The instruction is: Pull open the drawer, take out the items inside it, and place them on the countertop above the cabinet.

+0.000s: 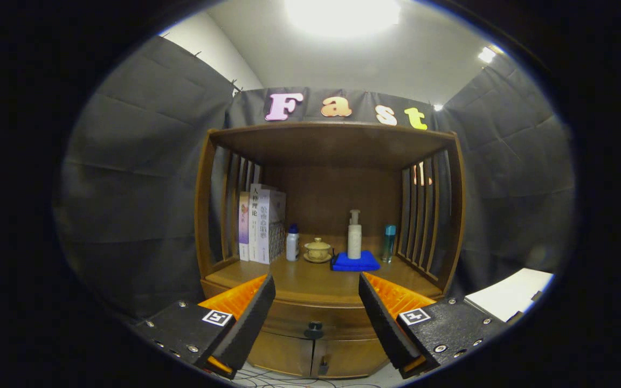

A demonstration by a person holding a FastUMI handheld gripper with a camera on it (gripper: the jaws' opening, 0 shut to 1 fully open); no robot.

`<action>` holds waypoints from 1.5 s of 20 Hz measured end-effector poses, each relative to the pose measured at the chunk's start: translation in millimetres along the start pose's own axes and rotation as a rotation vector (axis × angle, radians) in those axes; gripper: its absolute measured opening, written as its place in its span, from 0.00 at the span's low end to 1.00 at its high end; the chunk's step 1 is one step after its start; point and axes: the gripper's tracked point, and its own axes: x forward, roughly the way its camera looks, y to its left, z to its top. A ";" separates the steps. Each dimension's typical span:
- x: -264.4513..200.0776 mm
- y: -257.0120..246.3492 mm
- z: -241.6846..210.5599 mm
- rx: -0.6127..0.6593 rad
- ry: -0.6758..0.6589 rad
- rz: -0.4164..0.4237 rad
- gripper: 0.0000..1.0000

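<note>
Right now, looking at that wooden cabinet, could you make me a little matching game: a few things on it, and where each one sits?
Things:
1. books
2. pump bottle
3. lidded cup
4. drawer knob

Places:
A. on the blue cloth
B. below the countertop, between the open gripper's fingers
C. against the left slats
D. on a saucer, mid-shelf

Pairs: 1-C, 2-A, 3-D, 4-B

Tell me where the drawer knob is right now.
In the gripper view, the dark drawer knob sits centred on the closed drawer front, below the countertop, between the open gripper's fingers.
</note>
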 end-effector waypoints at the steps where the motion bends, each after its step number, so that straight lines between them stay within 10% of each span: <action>1: 5.1 -1.8 -6.8 0.012 0.018 0.010 0.96; 30: 85.8 -13.1 -206.5 -0.012 0.235 -0.076 0.92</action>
